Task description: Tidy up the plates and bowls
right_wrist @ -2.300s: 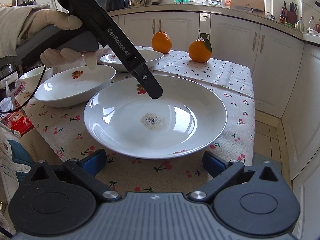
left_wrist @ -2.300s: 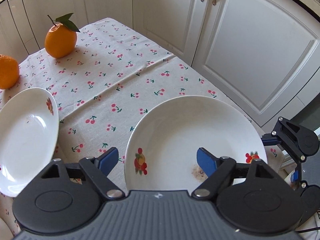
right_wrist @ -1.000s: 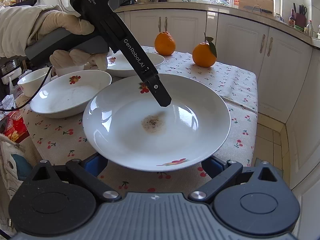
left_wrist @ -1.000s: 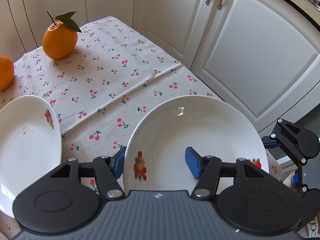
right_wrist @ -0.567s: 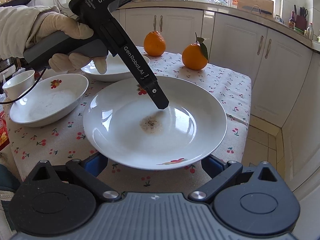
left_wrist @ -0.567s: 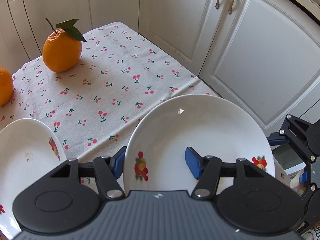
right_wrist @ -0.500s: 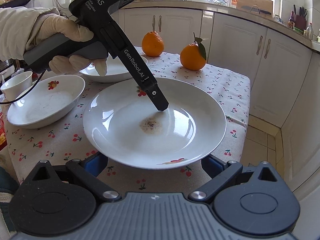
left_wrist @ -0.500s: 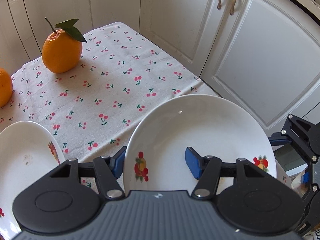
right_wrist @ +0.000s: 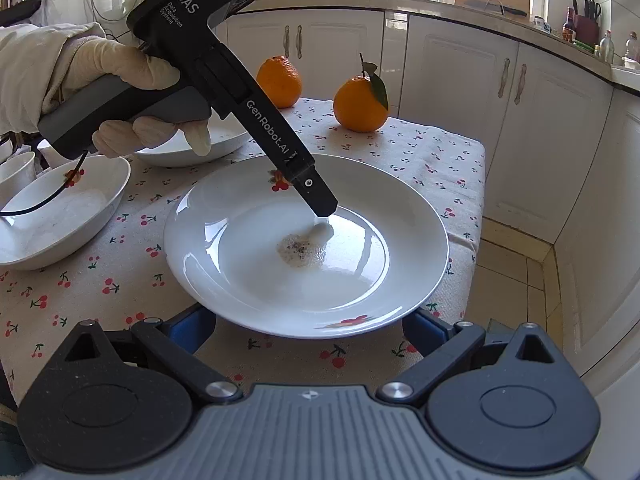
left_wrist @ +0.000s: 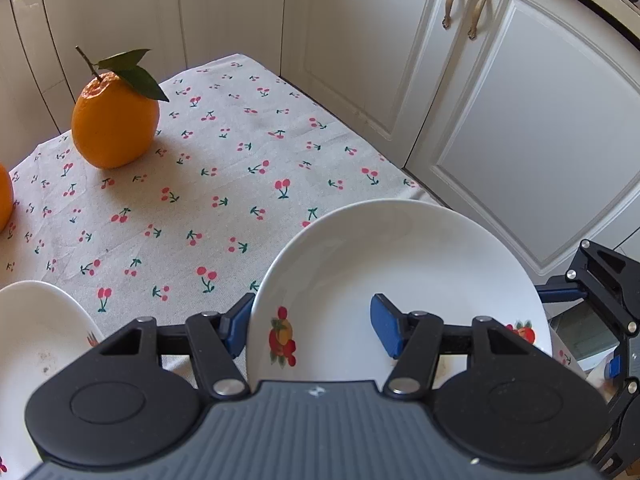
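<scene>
The left gripper (left_wrist: 310, 326) has its jaws closed narrow on the rim of the plate (left_wrist: 400, 264), one pad under the rim by the fruit print and the other inside the well. In the right wrist view the plate (right_wrist: 360, 280) rides clear of the worktop (right_wrist: 432, 156), near its right front corner, roughly level, with the left gripper (right_wrist: 322, 210) reaching down into it. The right gripper (right_wrist: 308, 330) has its jaws spread wide, their tips hidden below the plate's near rim; they seem to touch nothing, though I cannot tell for certain.

Risks, as I judge them:
- One-sided pinch on a glazed rim. The plate's weight hangs off that single point, so a quick swing or a slackened squeeze could let it pivot and drop, and part of it overhangs the tiled floor.
- The brownish residue (right_wrist: 298, 250) in the well could slide if the plate tips.
- The bowl (right_wrist: 60, 216) toward the worktop's left edge, and another dish (right_wrist: 224, 142) behind the gloved hand (right_wrist: 120, 72), are likely stacking spots. A steep or fast landing could chip the rims.
- The oranges (right_wrist: 360, 102) at the far edge sit clear of any such path.
</scene>
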The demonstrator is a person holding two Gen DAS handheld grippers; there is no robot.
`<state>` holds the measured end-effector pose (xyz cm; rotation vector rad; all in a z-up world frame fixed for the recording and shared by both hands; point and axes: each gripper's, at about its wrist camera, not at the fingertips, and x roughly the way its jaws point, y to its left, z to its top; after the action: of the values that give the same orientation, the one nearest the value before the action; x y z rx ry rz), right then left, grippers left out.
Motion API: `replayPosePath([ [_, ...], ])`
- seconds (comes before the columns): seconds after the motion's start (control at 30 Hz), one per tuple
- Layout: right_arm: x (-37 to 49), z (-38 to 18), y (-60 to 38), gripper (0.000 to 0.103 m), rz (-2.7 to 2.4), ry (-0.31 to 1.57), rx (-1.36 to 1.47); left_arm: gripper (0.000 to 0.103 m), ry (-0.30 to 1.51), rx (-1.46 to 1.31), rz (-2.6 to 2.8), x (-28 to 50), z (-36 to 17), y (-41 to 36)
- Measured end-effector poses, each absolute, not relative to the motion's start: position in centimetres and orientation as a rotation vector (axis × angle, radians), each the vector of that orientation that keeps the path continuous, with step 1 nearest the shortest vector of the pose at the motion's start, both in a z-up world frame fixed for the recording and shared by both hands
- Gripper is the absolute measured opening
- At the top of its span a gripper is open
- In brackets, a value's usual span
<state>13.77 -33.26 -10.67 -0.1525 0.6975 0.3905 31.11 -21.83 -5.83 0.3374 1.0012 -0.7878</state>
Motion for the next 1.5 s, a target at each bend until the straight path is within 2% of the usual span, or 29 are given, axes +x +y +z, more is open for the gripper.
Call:
replayPosePath([
  [0.4,14.0,-10.7,-33.2,0.101,0.376,0.686,-0.144,0.061,0.979,0.322,-0.784,31.8,-6.2,-21.9],
  [0.5,14.0,-10.7,-33.3,0.102,0.376,0.687,-0.133,0.064,0.970,0.336,-0.778,31.6,-6.2,-22.0],
  [0.7,13.2,-9.7,-33.3,0.103,0.353,0.687,-0.121,0.078,0.909,0.348,-0.746,30.5,-4.7,-21.2],
  [0.87,11.4,-7.9,-32.8,0.103,0.302,0.667,-0.114,0.081,0.831,0.362,-0.721,27.8,-1.7,-19.8],
  [1.03,9.3,-6.0,-31.8,0.103,0.264,0.633,-0.079,0.091,0.762,0.332,-0.680,24.4,1.7,-17.3],
  [1.13,8.0,-5.5,-31.1,0.103,0.285,0.613,-0.056,0.091,0.723,0.323,-0.654,22.0,3.0,-15.7],
  [1.5,5.4,-5.5,-28.0,0.103,0.303,0.594,-0.069,0.091,0.665,0.296,-0.557,14.0,1.0,-9.2],
])
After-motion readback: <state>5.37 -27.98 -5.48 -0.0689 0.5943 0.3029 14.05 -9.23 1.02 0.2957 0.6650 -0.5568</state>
